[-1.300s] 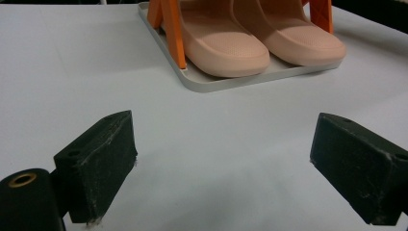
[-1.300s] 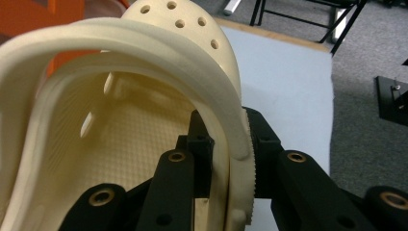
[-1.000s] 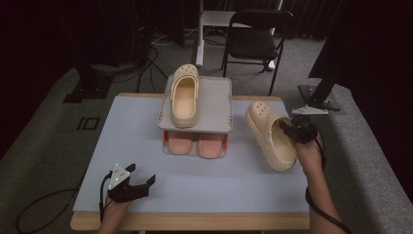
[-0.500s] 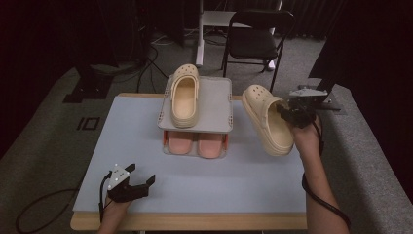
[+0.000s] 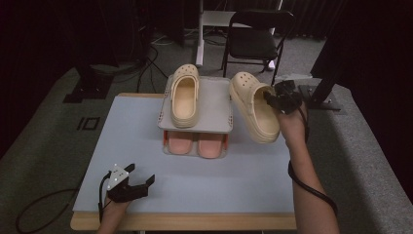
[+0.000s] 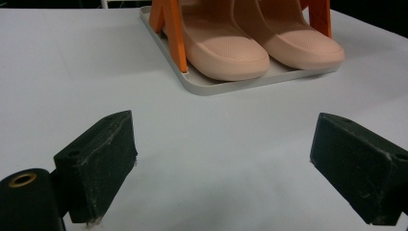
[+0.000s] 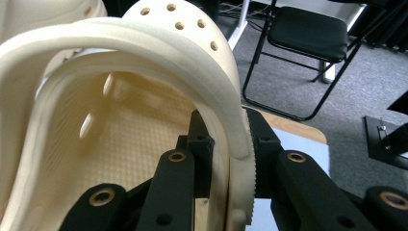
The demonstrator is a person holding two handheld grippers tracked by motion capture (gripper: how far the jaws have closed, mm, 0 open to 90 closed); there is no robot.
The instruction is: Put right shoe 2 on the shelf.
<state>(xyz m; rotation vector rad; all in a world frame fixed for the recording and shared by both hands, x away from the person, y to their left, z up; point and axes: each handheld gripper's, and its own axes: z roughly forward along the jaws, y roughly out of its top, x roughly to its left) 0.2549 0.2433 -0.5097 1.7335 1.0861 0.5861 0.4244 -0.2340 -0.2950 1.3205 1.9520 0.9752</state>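
Note:
A cream clog [image 5: 254,106] hangs in the air to the right of the shoe rack [image 5: 217,104], tilted on its side, with my right gripper [image 5: 276,101] shut on its side wall. In the right gripper view the jaws pinch the clog's rim [image 7: 231,130] between them. A matching cream clog [image 5: 184,94] lies on the left half of the rack's grey top shelf. Two pink slippers [image 5: 196,142] sit on the lower shelf. My left gripper [image 5: 141,181] rests low on the table's front left, jaws wide apart with nothing between them; its fingers [image 6: 98,161] point at the pink slippers [image 6: 260,41].
The light blue table top [image 5: 243,180] spreads wide in front of the rack. A black folding chair [image 5: 253,41] stands behind the table, and cables lie on the floor at the back left. A dark stand base [image 5: 319,95] sits on the floor to the right.
My right gripper has lifted the cream clog off the table and carried it up and toward the rack's top shelf. The left gripper has stayed put.

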